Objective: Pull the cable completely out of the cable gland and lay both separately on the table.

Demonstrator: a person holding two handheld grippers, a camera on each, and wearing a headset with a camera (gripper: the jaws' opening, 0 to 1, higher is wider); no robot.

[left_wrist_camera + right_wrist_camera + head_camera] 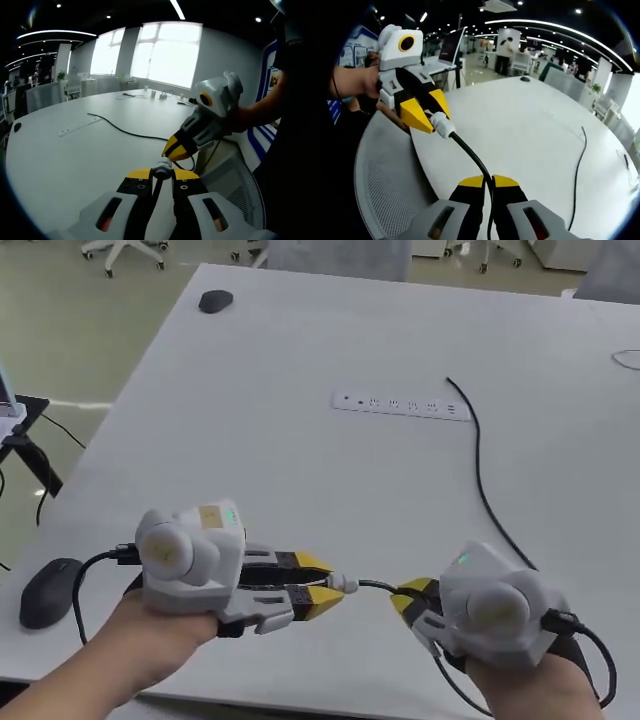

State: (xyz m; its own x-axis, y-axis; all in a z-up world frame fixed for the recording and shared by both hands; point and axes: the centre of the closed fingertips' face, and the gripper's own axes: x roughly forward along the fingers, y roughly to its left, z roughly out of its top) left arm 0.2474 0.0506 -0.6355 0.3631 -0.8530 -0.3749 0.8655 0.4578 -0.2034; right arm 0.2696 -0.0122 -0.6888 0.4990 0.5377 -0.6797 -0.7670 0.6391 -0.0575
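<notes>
White plastic, round and ridged: cable gland clamped between the yellow jaw tips of the left gripper, jaws drawn narrow around it, nose of the gland poking out past the tips toward the right. Black cable, smooth and round, seated in that nose and arching a short way across to the right gripper. Pinched there between yellow tips almost touching, the rest of it running back between the jaws. Seen from the left gripper view as a pale knob right at the tips, and from the right gripper view as a white collar at the far end of the dark cable. Both grippers up in the air just over the near edge of the table, tips facing one another, close but apart. Matte pale grey top, flat and broad, rounded at the far left corner. Plenty of bare surface ahead, up to a white power strip lying well beyond. Thin black cord curving from the strip's right end down toward the right gripper's side. Dark near mouse by the left edge, beside the left hand; dark far mouse close to the far corner.
</notes>
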